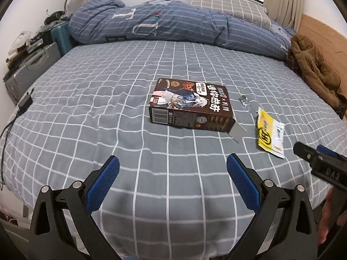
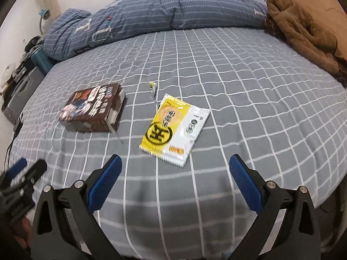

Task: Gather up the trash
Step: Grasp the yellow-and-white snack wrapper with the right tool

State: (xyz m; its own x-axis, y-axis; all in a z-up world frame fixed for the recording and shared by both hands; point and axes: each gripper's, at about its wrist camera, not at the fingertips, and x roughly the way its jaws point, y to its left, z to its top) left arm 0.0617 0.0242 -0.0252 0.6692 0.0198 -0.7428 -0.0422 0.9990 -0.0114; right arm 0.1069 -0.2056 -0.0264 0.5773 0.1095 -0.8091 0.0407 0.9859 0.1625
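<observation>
My right claw [image 2: 175, 173] is wide open and empty, because the yellow wrapper [image 2: 175, 130] lies just ahead; my left claw [image 1: 172, 175], also open, faces the brown box [image 1: 190, 104].

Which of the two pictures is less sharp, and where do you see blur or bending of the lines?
The right wrist view is softer: the brown box is smeared, and the left claw at the frame edge is streaked by motion. The left wrist view is crisper; the print on the brown box reads clearly. In both views the fisheye bends the bedsheet grid into curves, with dark corners.
</observation>
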